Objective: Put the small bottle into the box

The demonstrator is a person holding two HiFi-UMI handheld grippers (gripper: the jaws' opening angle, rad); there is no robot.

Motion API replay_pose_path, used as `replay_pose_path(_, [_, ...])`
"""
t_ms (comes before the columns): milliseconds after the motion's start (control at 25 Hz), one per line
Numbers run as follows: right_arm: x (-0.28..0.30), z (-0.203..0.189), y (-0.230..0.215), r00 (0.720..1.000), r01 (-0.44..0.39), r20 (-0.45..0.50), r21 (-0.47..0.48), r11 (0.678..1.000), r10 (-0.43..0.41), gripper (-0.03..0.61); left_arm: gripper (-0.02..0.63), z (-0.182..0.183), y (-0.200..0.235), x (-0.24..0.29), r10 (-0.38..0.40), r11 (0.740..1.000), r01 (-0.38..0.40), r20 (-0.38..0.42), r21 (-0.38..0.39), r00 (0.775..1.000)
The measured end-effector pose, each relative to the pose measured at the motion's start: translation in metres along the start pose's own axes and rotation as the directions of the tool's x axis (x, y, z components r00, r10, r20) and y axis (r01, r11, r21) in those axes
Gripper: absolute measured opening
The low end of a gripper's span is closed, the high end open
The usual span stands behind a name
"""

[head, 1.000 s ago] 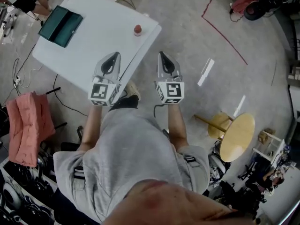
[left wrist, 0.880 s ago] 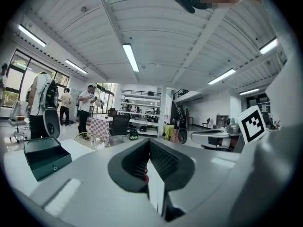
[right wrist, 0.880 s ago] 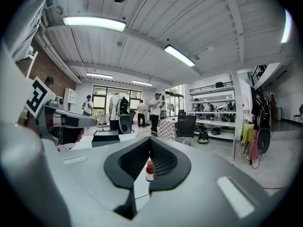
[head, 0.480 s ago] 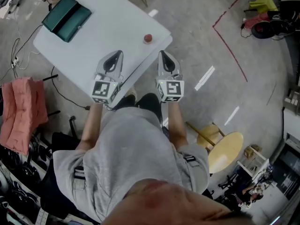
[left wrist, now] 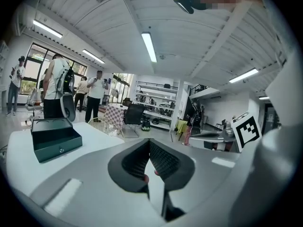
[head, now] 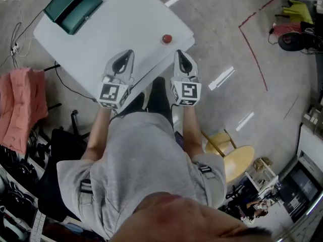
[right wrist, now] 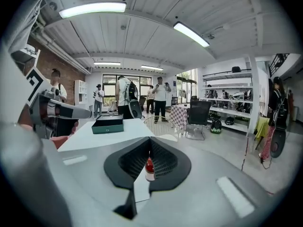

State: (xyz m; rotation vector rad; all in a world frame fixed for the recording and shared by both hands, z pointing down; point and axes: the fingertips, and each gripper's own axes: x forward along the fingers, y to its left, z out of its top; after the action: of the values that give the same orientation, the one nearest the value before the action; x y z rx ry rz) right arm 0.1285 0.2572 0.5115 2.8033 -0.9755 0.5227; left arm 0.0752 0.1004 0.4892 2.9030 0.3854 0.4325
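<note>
A small red-capped bottle point(head: 166, 39) stands near the right corner of the white table point(head: 121, 29). The dark green box point(head: 73, 6) lies open at the table's far left. My left gripper point(head: 129, 53) hovers over the table's near edge, jaws shut and empty. My right gripper point(head: 179, 53) is just short of the bottle, also shut on nothing. In the right gripper view the bottle point(right wrist: 149, 167) shows beyond the closed right gripper point(right wrist: 150, 140), with the box point(right wrist: 108, 124) further back. The left gripper view has the box point(left wrist: 54, 138) at left, past the left gripper point(left wrist: 149, 142).
A pink cloth point(head: 22, 105) hangs at the left, with cables on the floor beside it. A round yellow stool point(head: 237, 160) stands at the lower right, and red tape point(head: 252, 49) marks the floor. Several people point(right wrist: 124, 98) and a chair point(right wrist: 199, 115) are beyond the table.
The table, box and bottle have come closer and shifted right in the head view as the person stepped up. Both grippers kept their pose and stayed shut.
</note>
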Motion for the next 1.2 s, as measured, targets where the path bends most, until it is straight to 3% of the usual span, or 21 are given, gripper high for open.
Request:
replay_pose_path(320, [0.035, -0.024, -0.012, 0.998, -0.051, -0.046, 0.014, 0.999, 0.052, 0.005, 0.011, -0.013, 0.002, 0.026, 0.021, 1.0, -0.021, -0.046, -0.009, 0.999])
replay_pose_path(480, [0.051, -0.036, -0.009, 0.994, -0.081, -0.073, 0.011, 0.997, 0.081, 0.106, 0.011, -0.022, 0.001, 0.034, 0.025, 0.999, -0.027, -0.069, -0.021, 0.997])
replay_pose_path(680, [0.071, -0.053, -0.008, 0.987, -0.116, -0.112, 0.011, 0.993, 0.117, 0.187, 0.011, -0.029, 0.002, 0.04, 0.041, 0.999, -0.043, -0.087, -0.026, 0.995])
replay_pose_path(1080, [0.097, -0.074, -0.01, 0.978, -0.144, -0.154, 0.001, 0.99, 0.142, 0.195, 0.011, -0.036, 0.014, 0.045, 0.085, 0.995, -0.089, -0.105, -0.037, 0.991])
replay_pose_path(1200, [0.1, -0.076, -0.012, 0.978, -0.135, -0.162, -0.002, 0.991, 0.133, 0.155, 0.011, -0.036, 0.017, 0.043, 0.101, 0.994, -0.105, -0.101, -0.042, 0.99])
